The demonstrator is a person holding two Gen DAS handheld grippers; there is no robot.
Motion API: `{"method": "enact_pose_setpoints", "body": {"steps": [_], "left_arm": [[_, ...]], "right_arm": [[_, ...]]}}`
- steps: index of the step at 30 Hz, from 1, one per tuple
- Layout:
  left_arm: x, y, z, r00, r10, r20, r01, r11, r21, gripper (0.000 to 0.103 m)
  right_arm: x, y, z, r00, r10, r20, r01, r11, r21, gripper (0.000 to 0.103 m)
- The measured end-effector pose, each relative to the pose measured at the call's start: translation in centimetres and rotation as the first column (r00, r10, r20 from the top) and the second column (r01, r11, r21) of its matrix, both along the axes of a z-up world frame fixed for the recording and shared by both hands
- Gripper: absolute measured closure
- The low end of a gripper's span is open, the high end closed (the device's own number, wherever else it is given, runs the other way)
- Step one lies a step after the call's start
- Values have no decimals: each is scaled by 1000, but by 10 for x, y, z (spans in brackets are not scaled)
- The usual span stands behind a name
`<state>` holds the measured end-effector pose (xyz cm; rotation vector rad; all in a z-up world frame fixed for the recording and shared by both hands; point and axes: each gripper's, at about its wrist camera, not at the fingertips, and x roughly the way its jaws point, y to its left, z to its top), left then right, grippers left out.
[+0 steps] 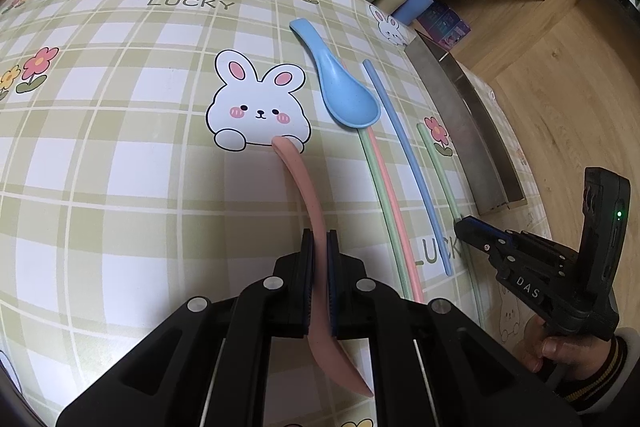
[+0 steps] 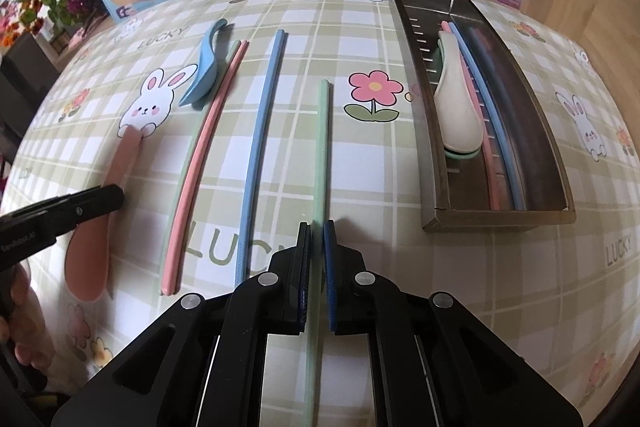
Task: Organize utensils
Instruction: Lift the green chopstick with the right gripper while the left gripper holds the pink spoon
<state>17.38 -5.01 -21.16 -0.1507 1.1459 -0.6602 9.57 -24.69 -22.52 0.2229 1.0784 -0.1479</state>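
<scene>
- Left tongs (image 1: 319,239): clamped on the handle of the pink spoon (image 1: 298,187). Its handle tip runs ahead of the fingers onto the printed rabbit (image 1: 256,103); its bowl trails back under the tongs.
- Right tongs (image 2: 317,231): fingers drawn close on either side of the lone green chopstick (image 2: 323,147), which runs straight ahead from between them. Pads look to be touching it; a firm grip cannot be confirmed.
- Just left of the right tongs: the blue chopstick (image 2: 260,135) lies flat on the tablecloth (image 2: 360,167), then a pink chopstick (image 2: 204,155) with another green chopstick (image 2: 188,155) tight against its far side.
- Further left and ahead: the blue spoon (image 2: 202,75) rests tilted across the top ends of that pink and green pair.
- Ahead and to the right of the right tongs: the metal tray (image 2: 500,217), well apart from the green chopstick. Inside it are a cream spoon (image 2: 456,107) lying on a green spoon (image 2: 460,154), plus one pink and one blue chopstick alongside.
- From the left view, the right tongs (image 1: 460,223) sit at the near end of the lone green chopstick.
</scene>
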Motion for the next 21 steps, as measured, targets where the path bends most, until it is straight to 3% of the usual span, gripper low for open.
{"method": "enact_pose_setpoints", "body": {"steps": [11, 21], "left_arm": [[2, 10, 25, 999, 37, 39, -35, 999, -36, 97], [-2, -3, 36, 998, 17, 60, -17, 1000, -11, 97]], "right_arm": [[-9, -8, 22, 993, -18, 113, 8, 996, 92, 97], [-18, -18, 34, 984, -32, 177, 5, 989, 147, 97]]}}
